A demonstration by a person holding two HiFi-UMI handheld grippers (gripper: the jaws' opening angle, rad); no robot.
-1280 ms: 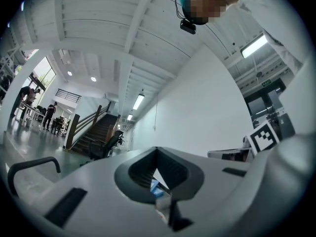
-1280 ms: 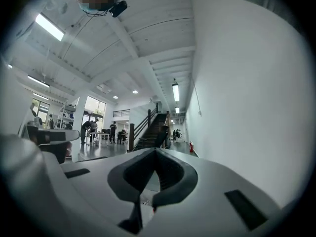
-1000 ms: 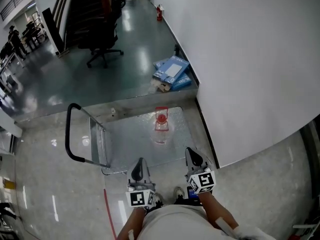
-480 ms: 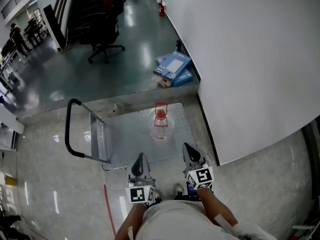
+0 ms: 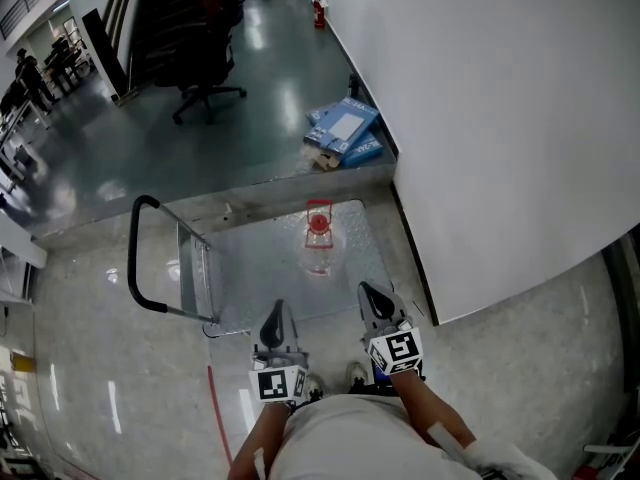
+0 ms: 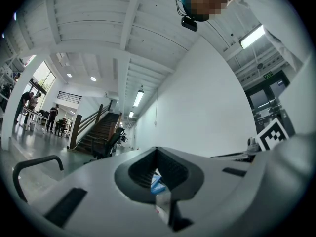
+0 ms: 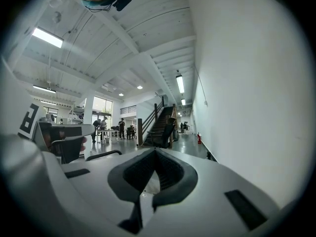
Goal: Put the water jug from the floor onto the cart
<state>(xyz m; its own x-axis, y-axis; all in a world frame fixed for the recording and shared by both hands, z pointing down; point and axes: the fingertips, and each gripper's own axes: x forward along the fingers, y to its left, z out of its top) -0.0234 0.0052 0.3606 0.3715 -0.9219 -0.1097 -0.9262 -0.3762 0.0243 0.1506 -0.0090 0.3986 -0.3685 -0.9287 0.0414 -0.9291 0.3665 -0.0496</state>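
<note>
Water jug (image 5: 318, 240), clear with a red cap, stands upright on the cart (image 5: 245, 268); I keep left tongs (image 5: 278, 310) and right tongs (image 5: 369, 292) clenched, empty.

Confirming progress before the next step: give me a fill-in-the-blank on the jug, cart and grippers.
The water jug with the red cap stands on the ____.
The black push handle is at the ____ of the head view.
The left gripper and right gripper both have jaws ____ and hold nothing.
The blue boxes lie beside the ____ wall.
Missing words: cart; left; shut; white.
</note>
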